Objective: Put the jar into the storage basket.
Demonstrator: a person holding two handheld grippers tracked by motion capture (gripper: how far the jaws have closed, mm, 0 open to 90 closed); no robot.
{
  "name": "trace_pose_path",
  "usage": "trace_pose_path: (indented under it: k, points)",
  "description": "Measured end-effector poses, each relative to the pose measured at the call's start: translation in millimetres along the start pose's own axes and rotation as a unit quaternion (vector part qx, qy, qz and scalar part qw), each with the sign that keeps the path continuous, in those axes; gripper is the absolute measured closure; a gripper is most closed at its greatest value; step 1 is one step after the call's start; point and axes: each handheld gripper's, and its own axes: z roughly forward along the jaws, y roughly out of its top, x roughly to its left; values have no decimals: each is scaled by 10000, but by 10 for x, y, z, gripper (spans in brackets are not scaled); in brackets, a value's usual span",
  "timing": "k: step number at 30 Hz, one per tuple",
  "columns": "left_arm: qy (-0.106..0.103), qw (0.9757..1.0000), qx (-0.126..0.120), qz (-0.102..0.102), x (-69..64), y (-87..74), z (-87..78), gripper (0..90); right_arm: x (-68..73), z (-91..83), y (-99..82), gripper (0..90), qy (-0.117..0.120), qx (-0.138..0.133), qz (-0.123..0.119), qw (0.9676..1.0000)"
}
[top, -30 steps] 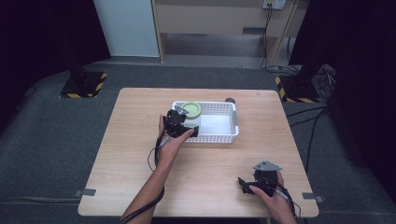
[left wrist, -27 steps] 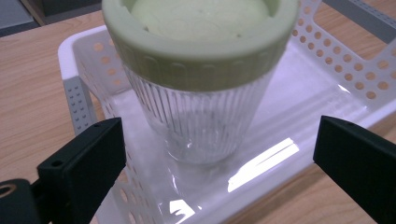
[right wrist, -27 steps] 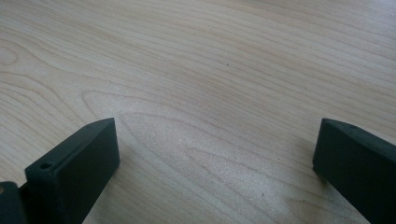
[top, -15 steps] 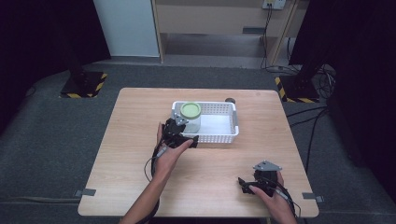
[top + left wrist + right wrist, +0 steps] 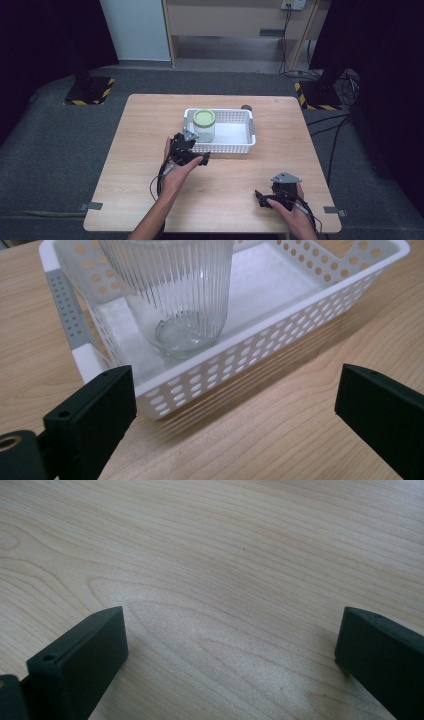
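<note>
Table [image 5: 150,125]: a pale wooden top on a grey carpeted floor; wood grain runs under both grippers in the close views.

Basket [image 5: 247,125]: white plastic, perforated walls, a grey grip strip on one short end. It sits on the far middle of the table, a little right of centre. In the left gripper view its near corner [image 5: 165,395] lies just ahead of the jaws, not between them.

Jar [image 5: 204,126]: clear ribbed glass with a pale green lid, standing upright inside the basket at its left end. In the left gripper view its ribbed wall [image 5: 175,295] and thick glass base show, resting on the basket floor; the lid is cut off at the top there.

Left gripper [image 5: 192,156]: held in the person's left hand [image 5: 175,172], just in front of the basket's near left corner and pointing toward it. Jaws stand wide apart with nothing between them but table and the basket's near wall beyond.

Right gripper [image 5: 265,199]: held low near the table's front right corner, well apart from the basket. Jaws spread wide over bare wood, gripping nothing.

Small dark object [image 5: 246,107]: sits on the table just behind the basket's far right corner; too small to tell what it is.
</note>
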Motion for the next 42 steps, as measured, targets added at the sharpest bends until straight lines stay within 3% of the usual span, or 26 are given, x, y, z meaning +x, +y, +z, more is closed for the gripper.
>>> trace_pose_path:
  k: [7, 29, 42]
  points:
    - [-36, 9999, 48, 106, -16, -78, -45, 17, 0, 0, 0, 3, 1, 0, 0, 10000]
    - [-129, 9997, 63, 183, -26, -313, -228, 16, 0, 0, 0, 4, 0, 0, 1, 10000]
    - [15, 9999, 75, 134, 39, -502, -376, 19, 0, 0, 0, 3, 1, 0, 1, 10000]
